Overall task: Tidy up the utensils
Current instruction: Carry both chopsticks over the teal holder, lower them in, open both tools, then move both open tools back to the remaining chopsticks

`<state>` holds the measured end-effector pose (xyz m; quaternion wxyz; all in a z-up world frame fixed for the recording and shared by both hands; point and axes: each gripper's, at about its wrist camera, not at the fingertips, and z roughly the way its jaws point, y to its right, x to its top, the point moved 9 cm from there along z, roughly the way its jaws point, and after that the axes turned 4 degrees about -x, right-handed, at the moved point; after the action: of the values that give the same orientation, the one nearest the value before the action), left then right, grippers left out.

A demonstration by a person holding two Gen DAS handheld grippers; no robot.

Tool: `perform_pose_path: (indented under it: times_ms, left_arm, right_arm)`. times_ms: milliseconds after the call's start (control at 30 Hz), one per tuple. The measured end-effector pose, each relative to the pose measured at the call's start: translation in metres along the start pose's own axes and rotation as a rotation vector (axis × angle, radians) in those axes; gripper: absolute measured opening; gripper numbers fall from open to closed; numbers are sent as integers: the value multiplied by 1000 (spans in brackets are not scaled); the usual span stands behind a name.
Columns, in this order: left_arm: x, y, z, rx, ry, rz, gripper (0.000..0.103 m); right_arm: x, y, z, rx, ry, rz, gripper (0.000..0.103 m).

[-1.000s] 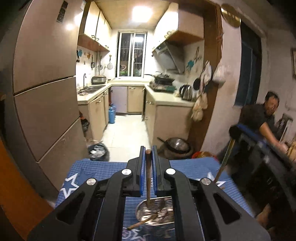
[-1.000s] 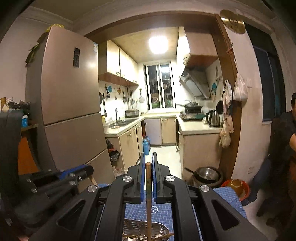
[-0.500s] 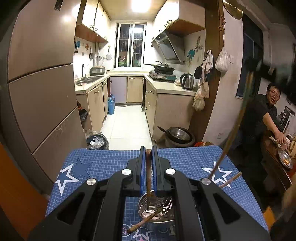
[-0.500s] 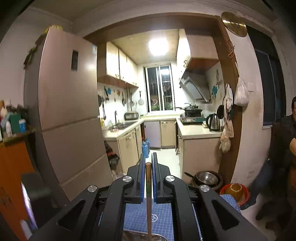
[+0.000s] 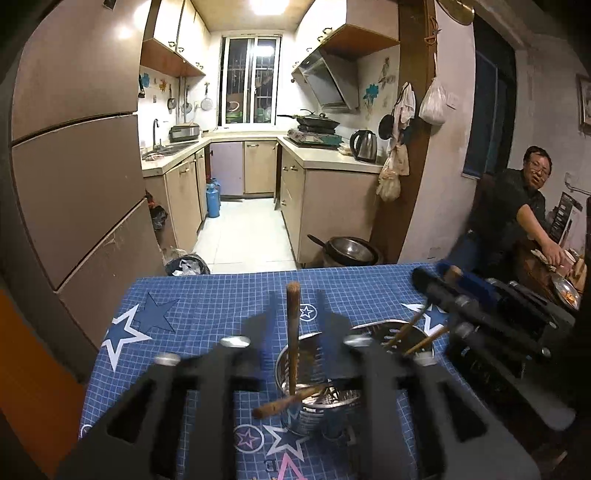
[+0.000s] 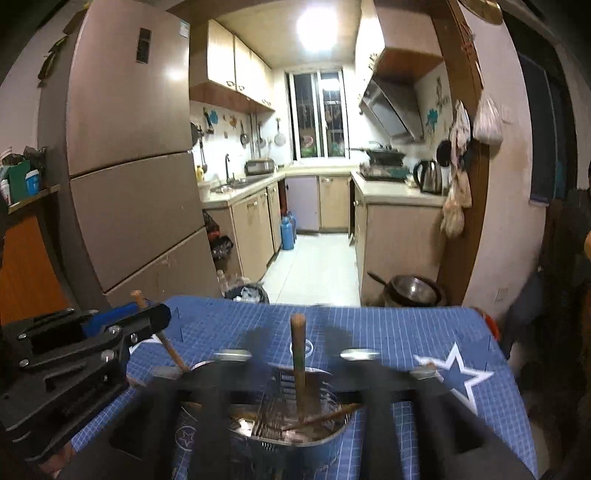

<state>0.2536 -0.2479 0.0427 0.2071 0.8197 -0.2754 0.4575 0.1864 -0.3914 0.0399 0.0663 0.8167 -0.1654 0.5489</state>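
Dim room w/ ceiling lamp [image 5: 268, 4] glare, fisheye-bent edges, motion-blurred foreground.

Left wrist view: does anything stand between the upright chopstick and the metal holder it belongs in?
Nothing visible does: the upright chopstick already stands with its end inside the metal holder. A second chopstick leans over its front rim.

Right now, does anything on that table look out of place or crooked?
Yes: one wooden chopstick lies nearly flat across the metal holder, with its end poking out over the blue tablecloth. The second chopstick stands upright inside. Nothing looks spilled or broken.
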Motion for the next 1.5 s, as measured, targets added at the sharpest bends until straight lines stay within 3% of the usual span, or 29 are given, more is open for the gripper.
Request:
perform_pose_path:
  times_ms: [33,67,267,400,567,667,733,800,933,1000,1067,1167,1233,1267,1333,1500]
  left_arm:
    - [0,-2,-5,13,25,-3,46]
    - [1,-3,-11,6,48,-4,52]
    - [6,-4,-37,-1,103,8,52]
    - [13,-11,-77,-20,190,-26,52]
    - [16,-23,-166,-50,351,-34,52]
    - [-1,-25,-219,-25,412,8,52]
    - [-22,-23,-244,-16,412,49,53]
    - [-59,-22,-259,-3,357,96,57]
    - [-140,-19,-259,42,211,148,61]
    - [-196,-17,-239,81,54,147,61]
    - [-246,-14,-222,90,-74,149,40]
    - [-298,-3,-203,22,-207,108,26]
    - [-318,3,-195,-31,-252,58,18]
    - [-326,6,-197,-52,-261,38,16]
    - [-334,15,-191,-83,-282,14,15]
    - [-344,24,-172,-102,-315,2,14]
  right_arm:
    - [1,5,-5,-24,20,16,71]
    - [1,6,-10,-11,33,29,72]
    - [5,14,-34,-12,64,39,71]
    - [16,22,-69,2,131,43,72]
    - [25,38,-155,33,255,26,75]
    - [9,50,-215,36,315,9,88]
    - [-11,61,-248,40,336,12,99]
    - [-38,73,-276,23,344,11,99]
    - [-121,98,-306,-42,226,12,99]
    - [-170,103,-316,-70,158,19,99]
    - [-212,100,-318,-88,79,31,99]
    - [-269,88,-320,-86,-17,52,93]
    - [-297,74,-315,-100,-71,37,74]
    - [-308,67,-313,-106,-93,21,70]
    - [-324,53,-311,-111,-115,-20,51]
    - [-348,33,-299,-112,-177,-59,42]
